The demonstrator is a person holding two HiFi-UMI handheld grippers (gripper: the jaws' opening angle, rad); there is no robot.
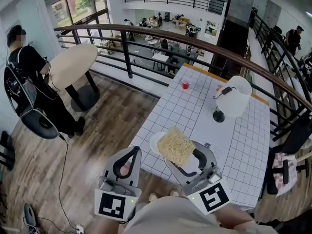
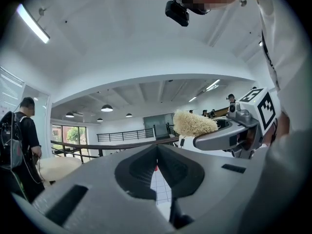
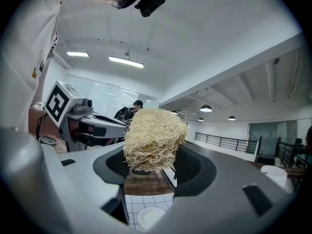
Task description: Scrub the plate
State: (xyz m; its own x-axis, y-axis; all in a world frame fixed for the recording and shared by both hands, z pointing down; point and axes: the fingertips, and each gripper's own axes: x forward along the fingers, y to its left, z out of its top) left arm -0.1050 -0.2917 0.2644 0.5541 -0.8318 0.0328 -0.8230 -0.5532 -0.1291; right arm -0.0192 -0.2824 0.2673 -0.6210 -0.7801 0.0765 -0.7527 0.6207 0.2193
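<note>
**Right gripper** (image 3: 152, 164): grey jaws clamped on a scrubber (image 3: 155, 139), a pale yellow block of coarse, tangled fibres with ragged edges that stood proud of the jaw tips.

**Left gripper** (image 2: 157, 149): jaws closed tip to tip with nothing between them. It was held just left of the right gripper, near the table's near left corner. Both grippers were raised in the air and touched no surface.

**Plate** (image 1: 155, 142): small, round, white and smooth, lying flat on the table (image 1: 222, 140) close to its near left corner. In the head view the scrubber overlapped its right part. In the right gripper view it showed below the jaws, apart from the fibres.

**Table**: long and white, ruled in a square grid, with a yellow strip along the far edge. The surface round the plate was bare. A red cup (image 1: 185, 84) stood well away near the far end, and a white-shaded lamp (image 1: 233, 97) on a dark base stood towards the right side.

**Surroundings**: a dark railing (image 1: 125, 50) with a wooden top rail ran beyond the table. To the left, on the wood-plank floor (image 1: 112, 126), stood a round beige table (image 1: 73, 65) and a person (image 1: 27, 72) in dark clothes, both well apart from the plate.
</note>
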